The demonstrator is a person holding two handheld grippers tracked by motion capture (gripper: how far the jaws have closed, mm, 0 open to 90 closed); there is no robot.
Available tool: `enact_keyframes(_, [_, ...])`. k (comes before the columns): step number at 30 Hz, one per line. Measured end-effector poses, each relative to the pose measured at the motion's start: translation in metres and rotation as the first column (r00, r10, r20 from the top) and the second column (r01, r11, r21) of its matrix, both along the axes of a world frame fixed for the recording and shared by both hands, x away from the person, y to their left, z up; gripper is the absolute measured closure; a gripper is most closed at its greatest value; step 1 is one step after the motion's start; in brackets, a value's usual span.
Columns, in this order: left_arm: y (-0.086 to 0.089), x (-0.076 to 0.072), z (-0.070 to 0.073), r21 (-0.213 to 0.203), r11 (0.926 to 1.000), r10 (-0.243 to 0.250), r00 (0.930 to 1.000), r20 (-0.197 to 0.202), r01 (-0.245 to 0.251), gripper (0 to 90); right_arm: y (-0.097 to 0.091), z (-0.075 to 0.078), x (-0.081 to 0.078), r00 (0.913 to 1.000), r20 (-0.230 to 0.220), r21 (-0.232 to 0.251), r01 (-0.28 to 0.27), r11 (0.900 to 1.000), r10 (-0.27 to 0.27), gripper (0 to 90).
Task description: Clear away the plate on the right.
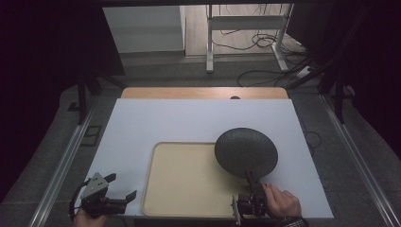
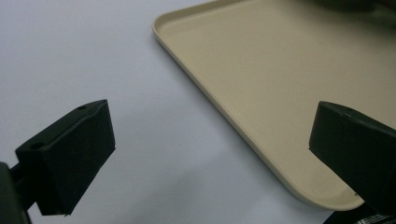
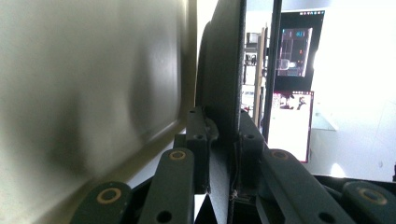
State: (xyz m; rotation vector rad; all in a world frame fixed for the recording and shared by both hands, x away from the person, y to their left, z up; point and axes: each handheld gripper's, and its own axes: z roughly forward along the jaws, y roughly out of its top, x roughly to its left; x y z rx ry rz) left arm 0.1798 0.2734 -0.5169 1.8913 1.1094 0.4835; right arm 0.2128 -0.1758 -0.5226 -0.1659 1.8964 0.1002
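Gripping the dark plate [image 1: 246, 152] by its rim, your right gripper [image 1: 252, 185] holds it over the beige tray's [image 1: 182, 182] right edge; your left gripper [image 1: 119, 187] gapes wide left of that tray.

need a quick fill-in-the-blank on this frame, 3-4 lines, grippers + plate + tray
1. The right gripper is shut on the rim of the dark ____.
2. The left gripper has its jaws ____ and holds nothing.
3. The beige tray rests on a ____ sheet covering the table.
4. In the high view, the plate overlaps the tray's far ____ corner.

Missing words: plate; open; white; right
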Motion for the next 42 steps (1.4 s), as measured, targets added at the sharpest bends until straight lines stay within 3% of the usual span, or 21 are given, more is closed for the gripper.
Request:
enact_keyframes(27, [0.0,0.0,0.0,0.0,1.0,0.001,1.0,0.002,-0.001,0.0,0.036,-0.01,-0.023,0.9926,-0.017,0.0,-0.12,0.9928,0.12,78.3])
enact_keyframes(42, [0.0,0.0,0.0,0.0,1.0,0.0,1.0,0.003,0.0,0.0,0.057,-0.019,-0.031,0.9761,-0.032,-0.01,-0.216,0.9765,0.215,77.7])
